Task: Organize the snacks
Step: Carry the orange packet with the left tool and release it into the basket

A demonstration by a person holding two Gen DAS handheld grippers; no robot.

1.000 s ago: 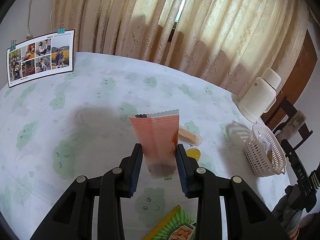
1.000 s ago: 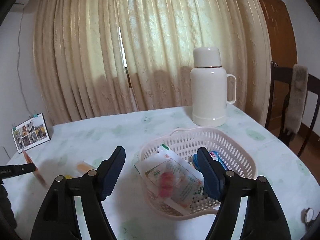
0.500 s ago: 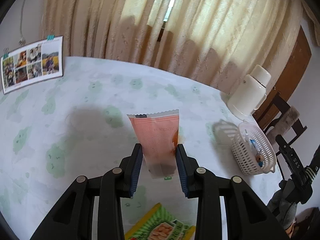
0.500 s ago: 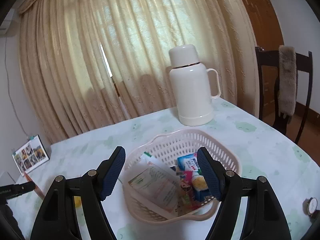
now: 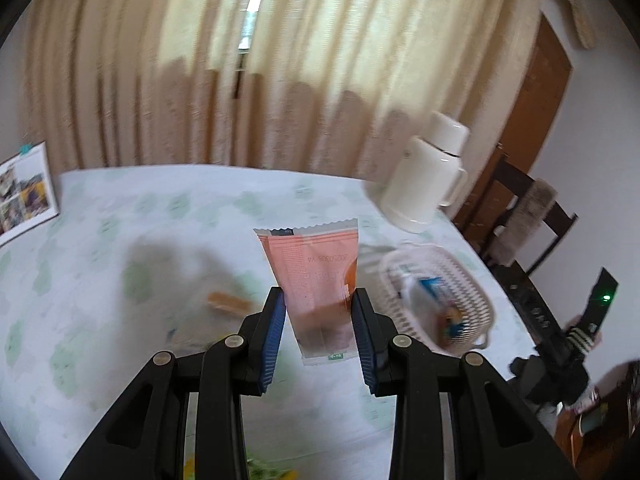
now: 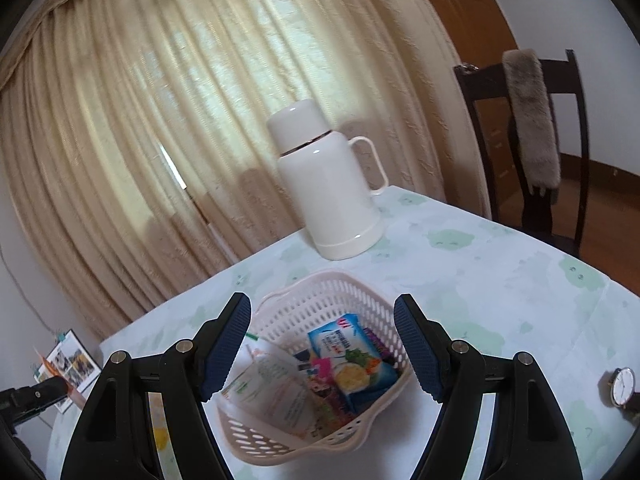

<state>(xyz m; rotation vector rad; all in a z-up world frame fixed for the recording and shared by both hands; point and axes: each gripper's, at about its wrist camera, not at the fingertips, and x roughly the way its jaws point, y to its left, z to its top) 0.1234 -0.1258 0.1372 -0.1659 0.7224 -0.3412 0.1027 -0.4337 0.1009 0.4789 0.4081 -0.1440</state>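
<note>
The left hand-held gripper point(image 5: 319, 312) is clamped on a pink snack packet point(image 5: 316, 280), held above the surface point(image 5: 120, 280). The right hand-held gripper point(image 6: 322, 344) stands apart, empty, over the basket point(image 6: 320, 292), which already holds several snacks. A wafer stick point(image 5: 229, 302) is left outside.

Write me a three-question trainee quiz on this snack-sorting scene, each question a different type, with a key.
1. True or false: the left hand-held gripper is shut on the pink snack packet.
2. Multiple choice: where does the white thermos stand relative to the white basket in the right wrist view?
A. Inside it
B. Behind it, on the table
C. On the chair
3. Fill in: the right hand-held gripper is ____ and holds nothing.

Key:
1. True
2. B
3. open
</note>
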